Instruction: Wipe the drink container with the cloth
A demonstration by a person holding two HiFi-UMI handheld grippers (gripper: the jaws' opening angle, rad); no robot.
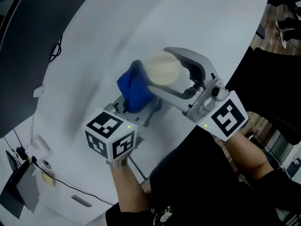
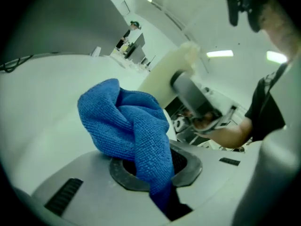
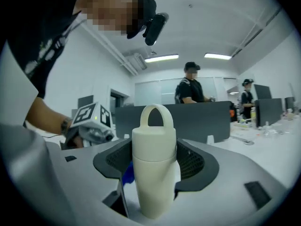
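A cream drink container (image 3: 153, 169) with a loop handle on its lid is clamped between the jaws of my right gripper (image 3: 154, 161). In the head view the container (image 1: 162, 70) hangs over the white table (image 1: 94, 41), held by the right gripper (image 1: 176, 74). My left gripper (image 1: 138, 105) is shut on a bunched blue cloth (image 1: 134, 89), and the cloth touches the container's left side. From the left gripper view the cloth (image 2: 129, 131) fills the jaws of the left gripper (image 2: 153, 168), with the container (image 2: 164, 74) blurred just behind it.
The table's curved edge (image 1: 207, 117) runs under both grippers. A white drawer unit (image 1: 56, 192) stands at lower left. Beyond the table, people (image 3: 190, 86) stand near desks and a dark partition (image 3: 211, 119).
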